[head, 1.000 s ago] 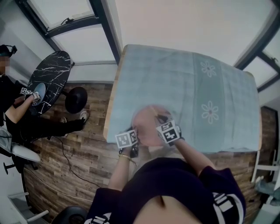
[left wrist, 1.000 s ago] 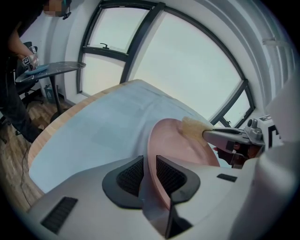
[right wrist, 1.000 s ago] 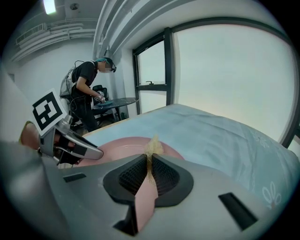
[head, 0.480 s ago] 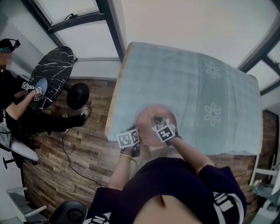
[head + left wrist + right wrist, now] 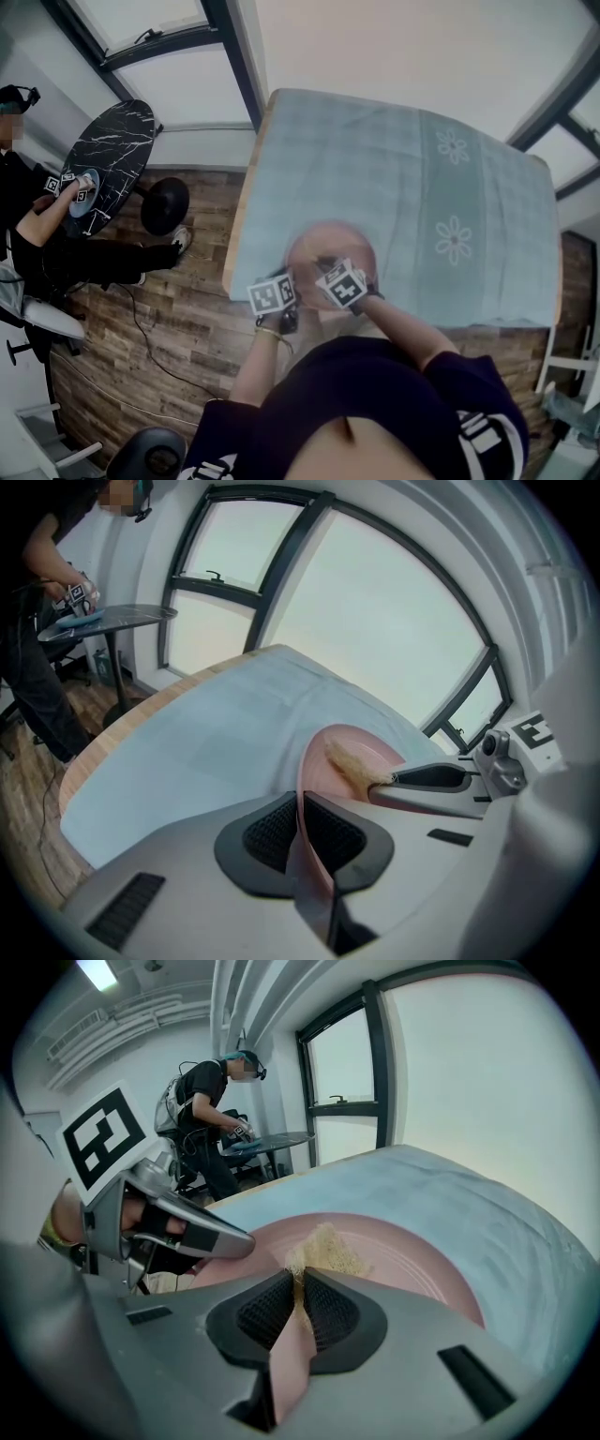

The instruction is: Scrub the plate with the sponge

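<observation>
1. The surface (image 5: 243,202), draped in a pale blue cloth (image 5: 394,159) with flower prints, carries everything; the work sits close to its near edge.
2. The pink plate (image 5: 323,242) sits there, right in front of us, between the two grippers.
3. Our left gripper (image 5: 300,808) is clenched on the plate's near-left rim; its jaws have just been closing, with that rim between them.
4. Our right gripper (image 5: 298,1288) pinches the sponge (image 5: 325,1246) and holds it against the plate's face.
5. The tan, fibrous sponge sticks out ahead of the right gripper, toward the plate's middle, so we judge the scrub strokes should run across the face, away from the pinned rim.
</observation>
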